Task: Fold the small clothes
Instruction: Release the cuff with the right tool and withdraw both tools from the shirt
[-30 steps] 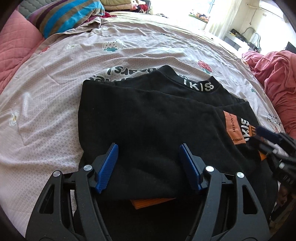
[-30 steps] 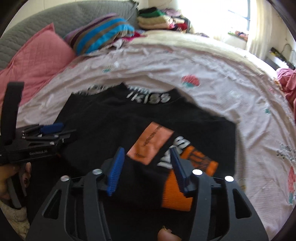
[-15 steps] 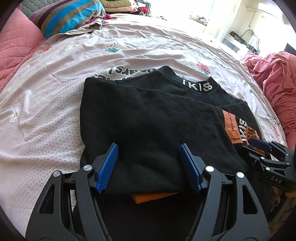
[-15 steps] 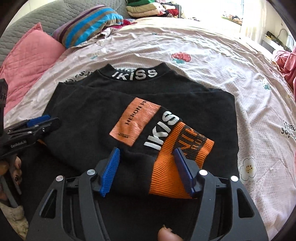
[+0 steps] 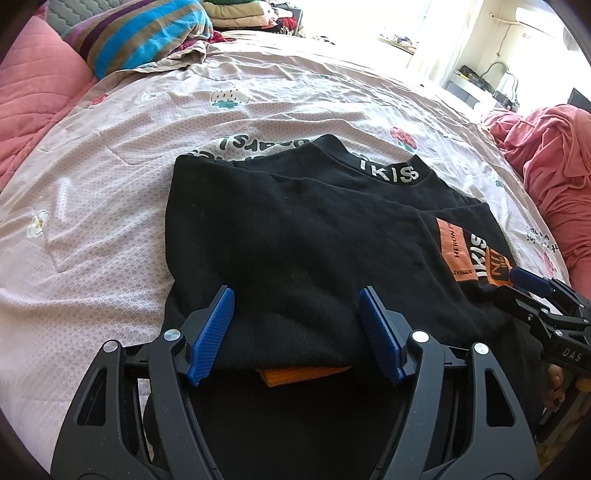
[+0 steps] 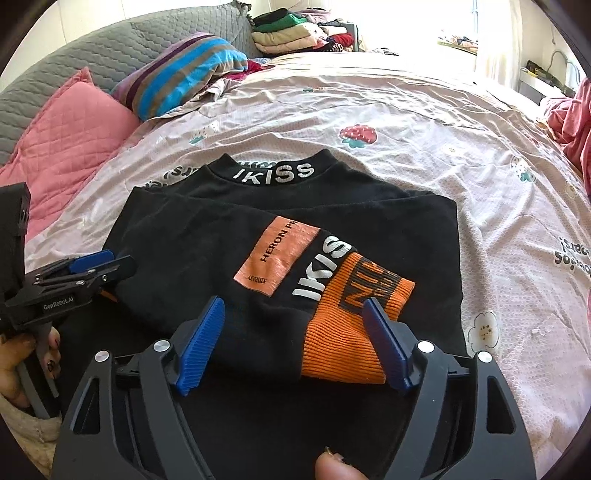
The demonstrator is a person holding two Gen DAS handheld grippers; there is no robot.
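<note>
A small black sweatshirt (image 5: 295,236) with an "IKISS" collar lies on the bed, both sleeves folded across its front. It also shows in the right wrist view (image 6: 207,236). The top sleeve has an orange patch (image 6: 277,258) and an orange ribbed cuff (image 6: 354,325). My left gripper (image 5: 297,325) is open, its blue pads either side of the near left part of the shirt, above a second orange cuff (image 5: 303,373). My right gripper (image 6: 293,332) is open over the sleeve end and cuff. Each gripper shows in the other's view, the right (image 5: 532,295) and the left (image 6: 92,266).
The bed sheet (image 6: 406,122) is pale pink with printed fruit and flowers. A pink quilted pillow (image 6: 66,140) and a striped pillow (image 6: 184,74) lie at the far left. Folded clothes (image 6: 295,33) are stacked at the back. A pink blanket (image 5: 554,155) is heaped at the right.
Both grippers have drawn back slightly toward the near edge of the shirt and steadied. The right view was blurred and is now sharp. The shirt has not moved.
</note>
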